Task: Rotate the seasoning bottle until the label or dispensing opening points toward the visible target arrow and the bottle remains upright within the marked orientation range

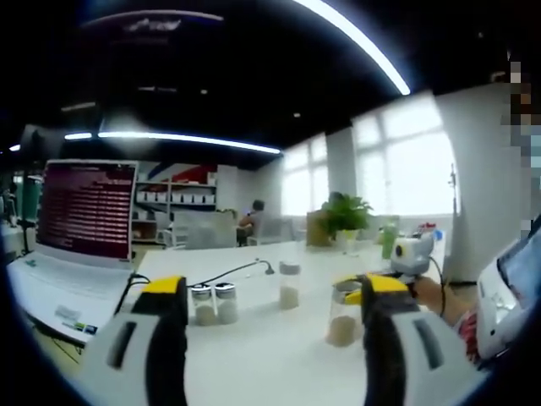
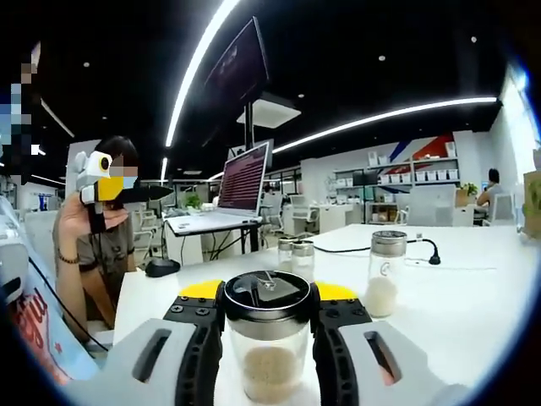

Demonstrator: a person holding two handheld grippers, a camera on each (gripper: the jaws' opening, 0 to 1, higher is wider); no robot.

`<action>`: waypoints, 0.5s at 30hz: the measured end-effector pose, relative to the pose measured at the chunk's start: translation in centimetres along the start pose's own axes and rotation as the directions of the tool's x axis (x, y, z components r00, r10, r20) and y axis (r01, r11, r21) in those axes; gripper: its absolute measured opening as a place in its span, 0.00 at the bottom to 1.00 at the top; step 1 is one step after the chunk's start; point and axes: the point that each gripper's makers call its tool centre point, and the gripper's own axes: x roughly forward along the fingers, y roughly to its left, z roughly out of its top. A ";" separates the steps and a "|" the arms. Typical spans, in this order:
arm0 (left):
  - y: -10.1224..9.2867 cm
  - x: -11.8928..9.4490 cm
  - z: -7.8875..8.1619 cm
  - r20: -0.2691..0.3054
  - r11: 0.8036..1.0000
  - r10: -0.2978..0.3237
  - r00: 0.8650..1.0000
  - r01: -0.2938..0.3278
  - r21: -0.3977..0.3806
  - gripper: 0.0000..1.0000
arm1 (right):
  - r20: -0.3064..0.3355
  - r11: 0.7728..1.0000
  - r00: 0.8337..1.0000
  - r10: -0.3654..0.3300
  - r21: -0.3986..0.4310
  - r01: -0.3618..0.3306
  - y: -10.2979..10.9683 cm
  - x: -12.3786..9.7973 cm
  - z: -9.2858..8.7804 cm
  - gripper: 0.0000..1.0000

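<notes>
A clear seasoning bottle [image 2: 269, 342] with a dark lid and pale powder in the bottom stands upright on the white table [image 2: 473, 296]. My right gripper [image 2: 269, 296] is shut on it, with a yellow-tipped jaw pressed to each side just under the lid. In the left gripper view the same bottle [image 1: 341, 320] sits at the right, and the right gripper [image 1: 351, 298] reaches it from behind. My left gripper [image 1: 272, 292] is open, its jaws far apart with nothing between them. A hand holds the left gripper [image 2: 156, 193] raised above the table's left end.
A taller bottle [image 2: 385, 275] and two small jars [image 2: 294, 256] stand farther back on the table. An open laptop [image 2: 241, 190], a dark mouse [image 2: 161, 266] and a black cable [image 2: 423, 245] lie beyond them. A potted plant [image 1: 345, 216] stands at the far end.
</notes>
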 end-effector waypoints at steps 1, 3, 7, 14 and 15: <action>0.0 0.0 0.0 -0.001 1.000 -0.001 1.000 0.001 0.001 0.89 | 0.002 1.000 1.000 0.002 0.001 -0.002 0.0 0.0 0.0 0.39; 0.0 0.0 0.0 -0.002 1.000 -0.004 1.000 0.004 -0.001 0.89 | 0.006 1.000 1.000 -0.001 0.005 0.001 -0.1 0.0 0.0 0.39; 0.0 0.1 -0.2 -0.007 1.000 -0.003 1.000 0.003 -0.002 0.89 | 0.013 1.000 1.000 -0.027 0.000 0.027 0.1 0.1 0.0 0.39; -0.2 0.1 -0.3 -0.014 1.000 -0.009 1.000 0.009 -0.002 0.89 | 0.024 0.998 0.998 -0.061 -0.005 0.061 0.0 0.0 0.0 0.39; -0.1 0.0 -0.3 -0.014 1.000 -0.007 1.000 0.007 -0.003 0.89 | 0.025 0.998 0.998 -0.064 -0.003 0.064 -0.1 0.0 0.0 0.39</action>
